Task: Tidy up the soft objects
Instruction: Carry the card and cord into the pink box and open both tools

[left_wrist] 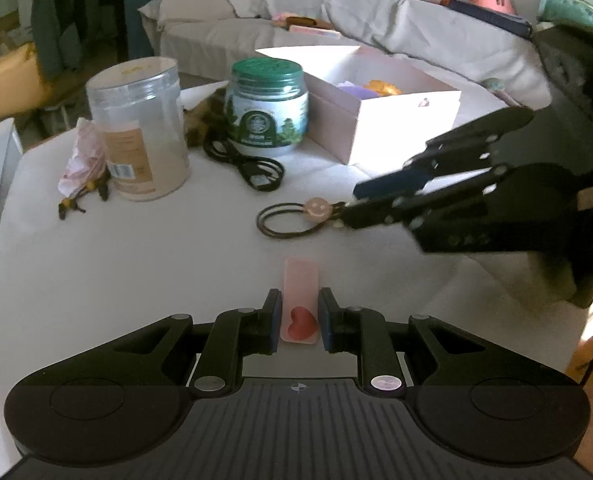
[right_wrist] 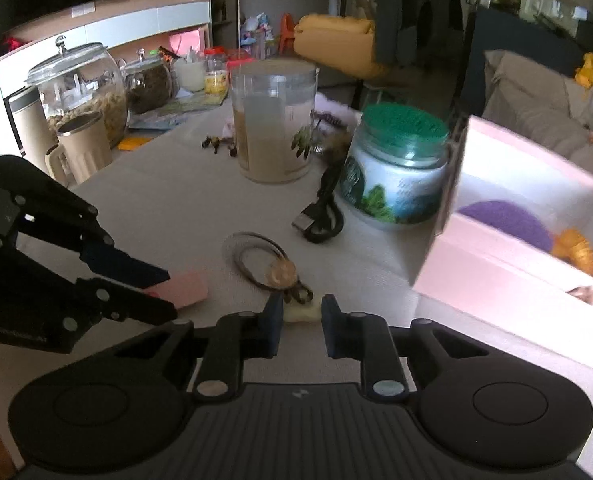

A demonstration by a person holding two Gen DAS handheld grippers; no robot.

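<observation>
On the cluttered worktop (left_wrist: 136, 264), our left gripper (left_wrist: 299, 320) pinches the pink tag (left_wrist: 300, 280); the right gripper (right_wrist: 301, 316) pinches the hair tie's (right_wrist: 256, 260) charm. We lift both slowly toward the box (left_wrist: 396, 120).

Grey table (left_wrist: 136, 264): clear canister (left_wrist: 140, 128), green-lidded jar (left_wrist: 266, 108), cable (left_wrist: 248, 164), pink box (left_wrist: 380, 120).

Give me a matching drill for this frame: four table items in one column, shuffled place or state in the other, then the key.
Items:
1. pink strip with red heart
2. hair tie with smiley charm
3. green-lidded jar
4. purple pad

Places or states:
A. inside the white box
B. between the left gripper pads
C. upright beside the black cable
D. its end held at the right gripper tips

Pairs: 1-B, 2-D, 3-C, 4-A
</observation>
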